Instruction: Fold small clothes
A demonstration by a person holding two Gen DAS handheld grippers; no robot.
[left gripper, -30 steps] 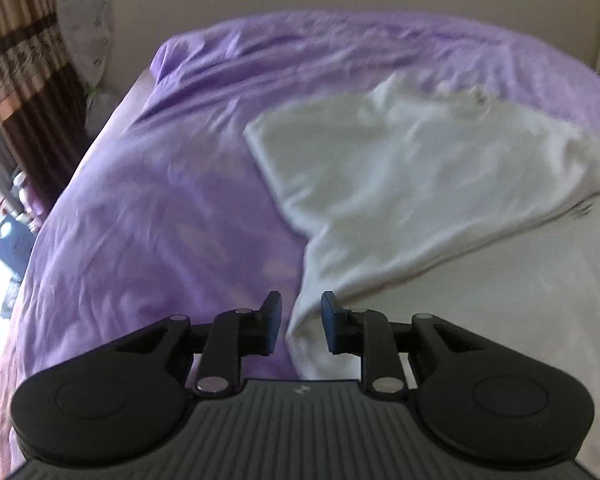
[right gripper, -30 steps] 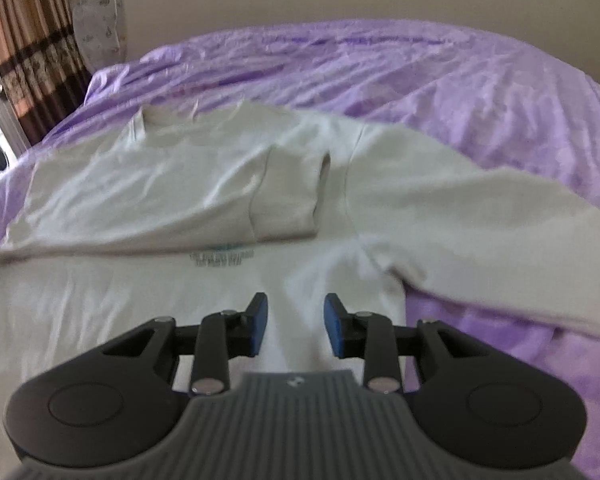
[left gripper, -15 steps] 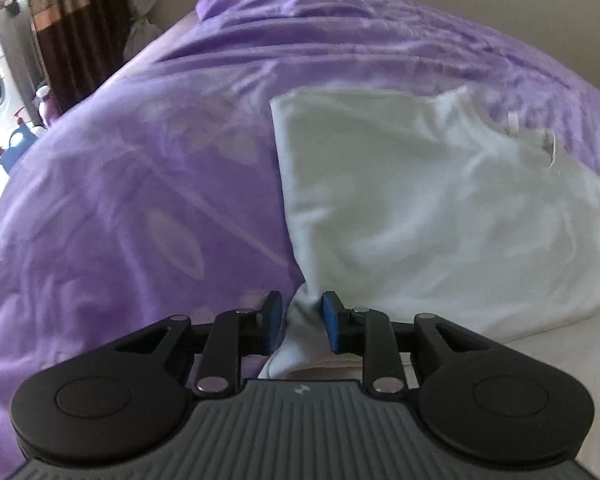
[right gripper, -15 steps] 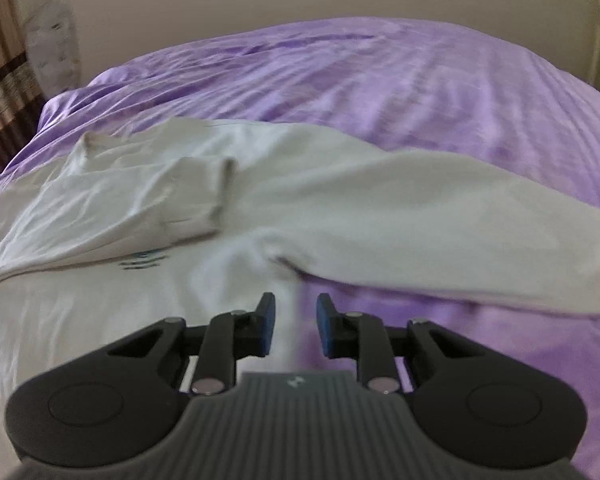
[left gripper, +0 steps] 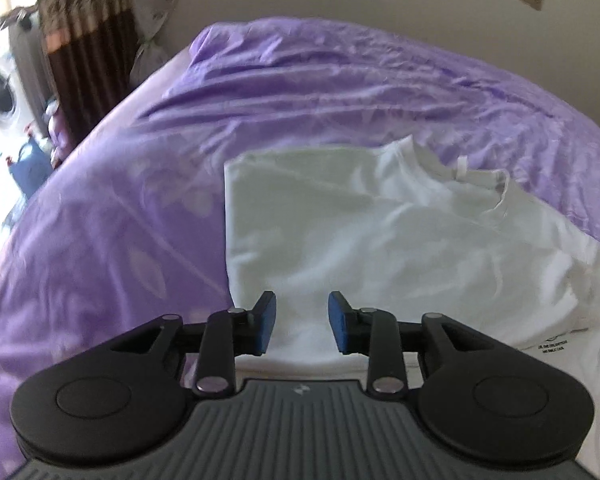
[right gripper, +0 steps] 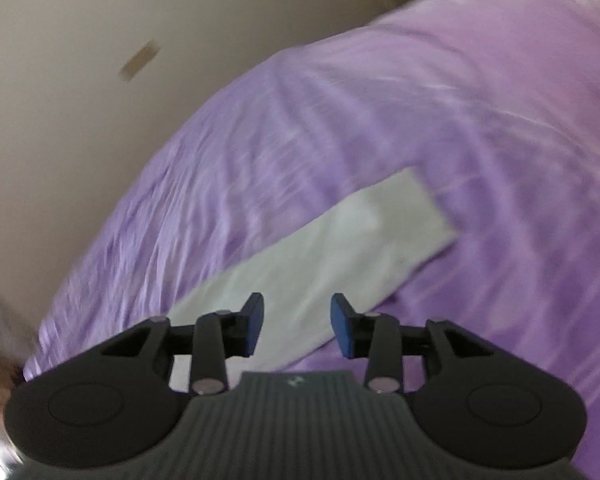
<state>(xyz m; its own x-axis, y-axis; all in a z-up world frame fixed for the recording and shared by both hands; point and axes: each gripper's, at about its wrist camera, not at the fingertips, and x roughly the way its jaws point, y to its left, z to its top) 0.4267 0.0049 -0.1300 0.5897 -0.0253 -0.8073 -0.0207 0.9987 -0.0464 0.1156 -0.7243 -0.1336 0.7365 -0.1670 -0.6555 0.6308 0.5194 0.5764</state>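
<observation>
- Left wrist view: the wide bed under a crumpled purple cotton sheet carries everything; it serves as the flat folding surface.
- On the bed lies the white long-sleeved cotton shirt, collar towards the far wall, its left side already turned in to a straight edge, probably so the body narrows into a neat panel.
- Right wrist view, blurred: the shirt's other long white sleeve stretches flat and straight across the sheet, away from the body, not yet folded in; I judge it the next part to be brought over.
- Left gripper hovers over the near end of the folded-in side; its blue-padded fingers are parting, with cloth below them but nothing pinched.
- Right gripper hangs above the sleeve; its fingers are likewise spreading apart, empty, likely readying to take the sleeve.
- No containers are visible on the bed.
</observation>
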